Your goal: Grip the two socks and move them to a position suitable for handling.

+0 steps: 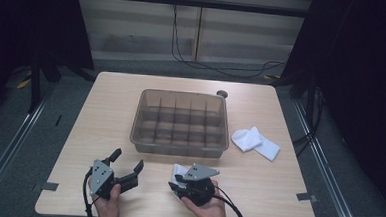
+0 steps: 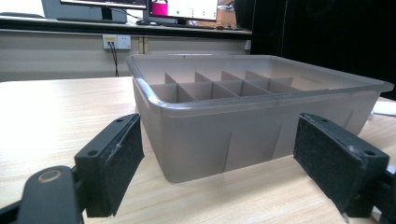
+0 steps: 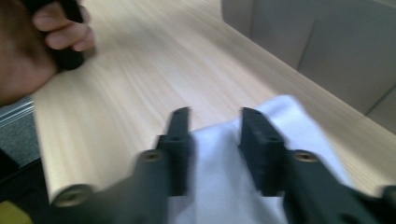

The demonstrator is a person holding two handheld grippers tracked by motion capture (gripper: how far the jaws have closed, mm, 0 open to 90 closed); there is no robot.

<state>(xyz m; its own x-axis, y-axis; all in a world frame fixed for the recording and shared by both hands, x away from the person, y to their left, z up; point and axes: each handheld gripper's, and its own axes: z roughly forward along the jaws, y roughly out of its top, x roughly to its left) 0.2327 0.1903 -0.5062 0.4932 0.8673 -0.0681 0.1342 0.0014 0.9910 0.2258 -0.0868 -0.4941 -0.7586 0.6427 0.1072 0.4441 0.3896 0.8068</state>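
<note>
From the high view you see the whole wooden table [image 1: 106, 109]: the grey divided bin [image 1: 180, 122] in the middle, a pair of white socks [image 1: 255, 142] lying to its right, and both your hands at the near edge. Your left gripper [image 1: 126, 164] sits near the bin's near left corner with its jaws spread wide and nothing between them. The left gripper view confirms that — the two black pads [image 2: 114, 168] stand far apart, framing the bin's [image 2: 243, 135] near wall without touching it, and you can look across the rows of dividers inside.

Your right gripper [image 1: 174, 181] is low over a white cloth [image 1: 179, 170] that lies on the table just in front of the bin. The high view hides most of that cloth under the gripper. The right gripper view, though blurred, shows it better — the white cloth [image 3: 219, 186] lies between the two jaws, which stand narrow around a fold of it. Whether the pads press it yet you cannot tell from the blur.
</note>
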